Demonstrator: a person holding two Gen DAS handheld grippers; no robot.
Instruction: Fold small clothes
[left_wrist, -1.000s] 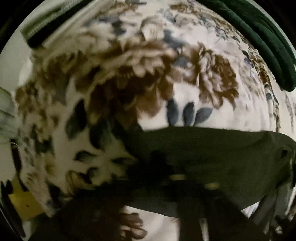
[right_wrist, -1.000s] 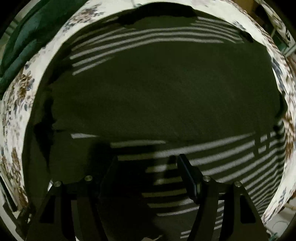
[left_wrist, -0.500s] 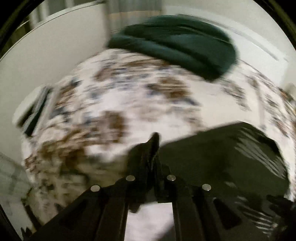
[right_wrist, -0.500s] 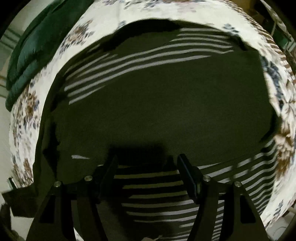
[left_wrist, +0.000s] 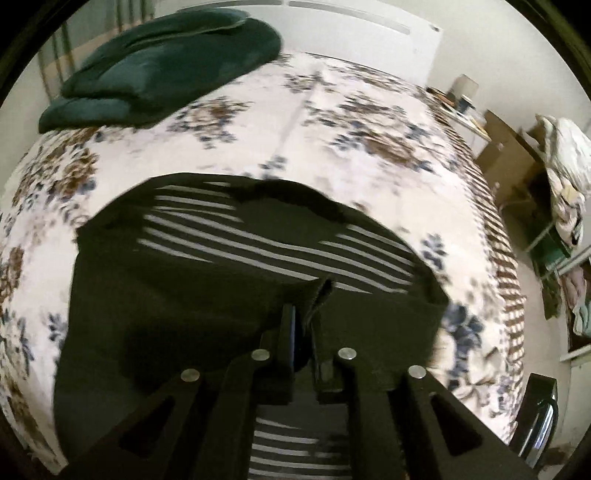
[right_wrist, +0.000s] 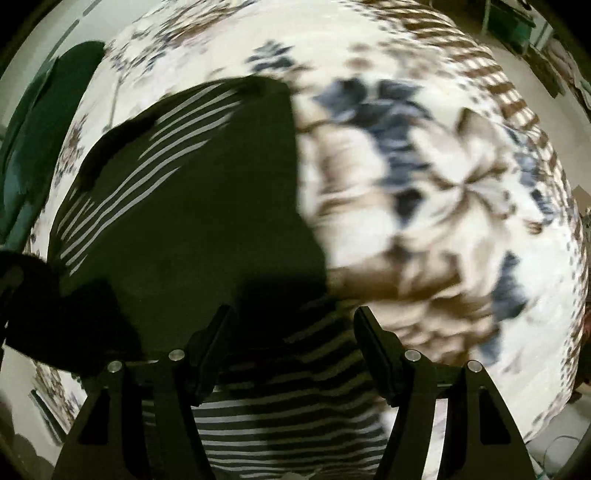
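A dark green garment with white stripes (left_wrist: 221, 251) lies on a floral bedspread (left_wrist: 332, 122). My left gripper (left_wrist: 303, 314) is shut on an edge of the garment and holds a dark flap of it lifted over the striped part. In the right wrist view the same garment (right_wrist: 207, 206) fills the left and lower middle. My right gripper (right_wrist: 291, 325) is open, its fingers (right_wrist: 373, 339) hovering over the garment's near striped edge with nothing between them.
A folded dark green blanket (left_wrist: 166, 62) lies at the far left of the bed. Right of the bed stand cardboard boxes (left_wrist: 509, 155), a heap of laundry (left_wrist: 569, 173) and shelving. The bed's right edge (left_wrist: 506, 288) drops to the floor.
My left gripper has swung right with the garment's edge, carrying the flap across the striped part. My right gripper has swung right too, so the bedspread now fills its right side.
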